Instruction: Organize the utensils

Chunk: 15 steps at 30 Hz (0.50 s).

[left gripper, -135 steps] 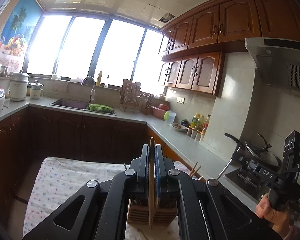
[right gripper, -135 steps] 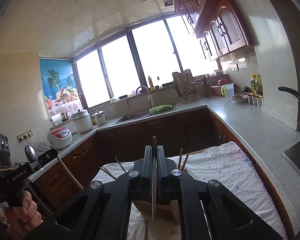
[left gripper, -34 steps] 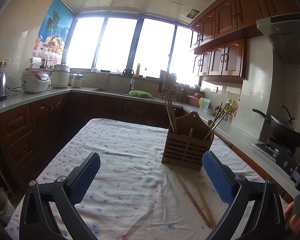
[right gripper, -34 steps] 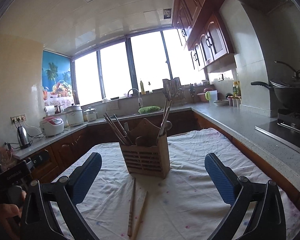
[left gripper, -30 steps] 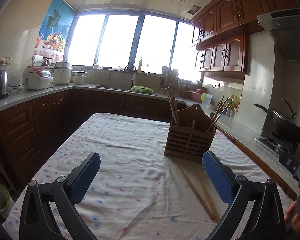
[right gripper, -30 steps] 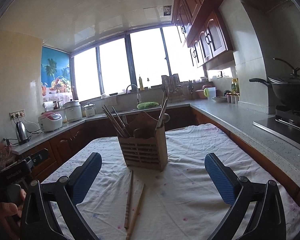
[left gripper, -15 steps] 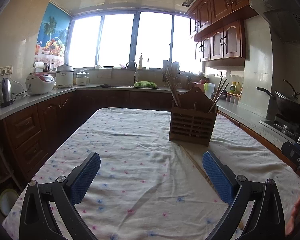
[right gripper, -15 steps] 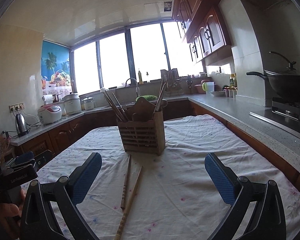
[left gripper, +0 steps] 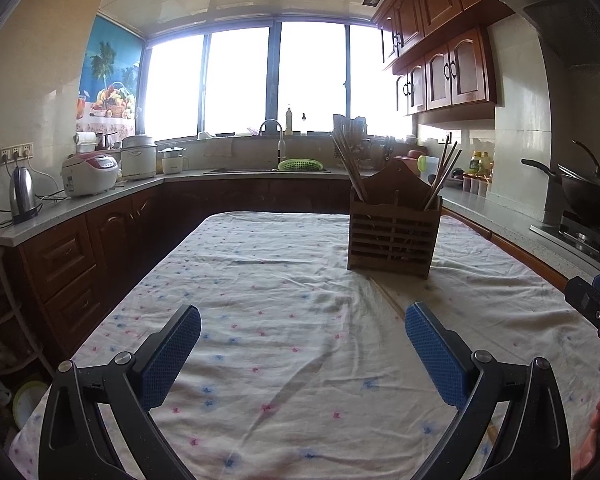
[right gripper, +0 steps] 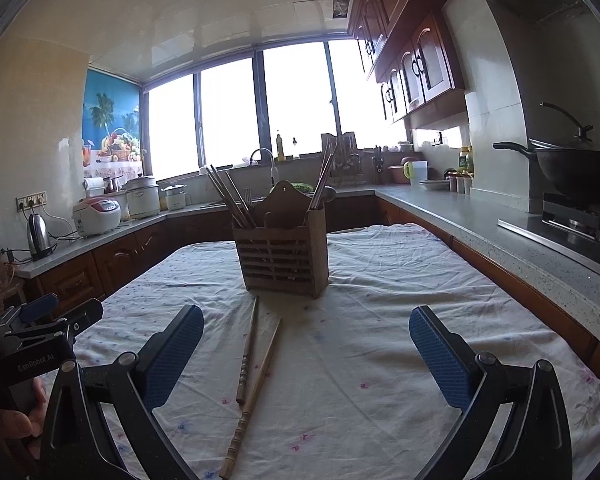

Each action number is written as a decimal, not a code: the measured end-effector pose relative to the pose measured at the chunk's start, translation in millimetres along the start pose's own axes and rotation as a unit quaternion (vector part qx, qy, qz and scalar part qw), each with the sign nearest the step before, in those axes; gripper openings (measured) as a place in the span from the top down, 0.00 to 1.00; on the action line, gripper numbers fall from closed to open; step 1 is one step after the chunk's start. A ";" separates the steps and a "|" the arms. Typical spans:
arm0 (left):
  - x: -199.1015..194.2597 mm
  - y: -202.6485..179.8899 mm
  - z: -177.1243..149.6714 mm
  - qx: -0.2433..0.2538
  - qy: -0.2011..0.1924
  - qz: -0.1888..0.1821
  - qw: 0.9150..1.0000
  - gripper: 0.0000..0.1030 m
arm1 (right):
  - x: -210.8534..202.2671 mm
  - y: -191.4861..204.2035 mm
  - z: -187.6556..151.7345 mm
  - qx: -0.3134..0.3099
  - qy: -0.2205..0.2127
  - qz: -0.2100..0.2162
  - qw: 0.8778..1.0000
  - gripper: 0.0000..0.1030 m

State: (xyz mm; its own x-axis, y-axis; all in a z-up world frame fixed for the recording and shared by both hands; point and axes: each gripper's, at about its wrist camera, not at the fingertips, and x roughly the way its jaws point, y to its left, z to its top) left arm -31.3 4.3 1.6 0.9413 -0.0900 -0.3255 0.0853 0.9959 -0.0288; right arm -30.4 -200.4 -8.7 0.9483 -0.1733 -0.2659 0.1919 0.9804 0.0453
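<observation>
A slatted wooden utensil holder [right gripper: 281, 254] stands on the cloth-covered table [right gripper: 400, 312], with several chopsticks [right gripper: 228, 196] leaning out of it. Two more wooden chopsticks [right gripper: 249, 354] lie loose on the cloth in front of it, between the holder and my right gripper [right gripper: 306, 344]. That gripper is open and holds nothing. In the left wrist view the holder [left gripper: 394, 236] sits ahead and to the right of my left gripper [left gripper: 302, 340], which is also open and holds nothing. One loose chopstick [left gripper: 392, 300] shows just left of its right finger.
Counters run around the table: a kettle [left gripper: 22, 194] and rice cookers [left gripper: 90, 172] on the left, a sink [left gripper: 276, 160] under the window, a wok on a stove [right gripper: 576, 176] on the right. The other gripper [right gripper: 40, 328] and a hand show at each view's edge.
Both grippers were shut on chopsticks over the holder 4.5 s ago; they now stand open and have drawn back and lowered toward the near table. The holder looks farther away.
</observation>
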 end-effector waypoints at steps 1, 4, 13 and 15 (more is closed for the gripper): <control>0.7 0.2 -0.5 0.000 0.001 0.000 1.000 0.01 | 0.2 -0.5 -0.3 0.001 0.001 -0.001 1.000 0.00; 2.4 1.2 -2.2 0.000 0.003 0.001 1.000 0.01 | 0.5 -1.1 -1.2 0.003 0.002 -0.001 1.000 0.00; 4.0 6.1 -2.9 -0.005 0.003 0.009 1.000 0.01 | 0.5 0.5 -0.7 -0.001 0.001 -0.007 1.000 0.00; 4.1 6.8 -2.7 -0.006 0.002 0.012 1.000 0.01 | 0.2 -0.5 -0.5 -0.001 -0.002 -0.010 1.000 0.00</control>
State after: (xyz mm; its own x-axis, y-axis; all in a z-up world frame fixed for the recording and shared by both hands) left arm -27.7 10.7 -2.4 0.9418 -0.0665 -0.3296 0.0589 0.9977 -0.0330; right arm -30.4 -200.9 -9.3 0.9450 -0.1934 -0.2636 0.2108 0.9768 0.0389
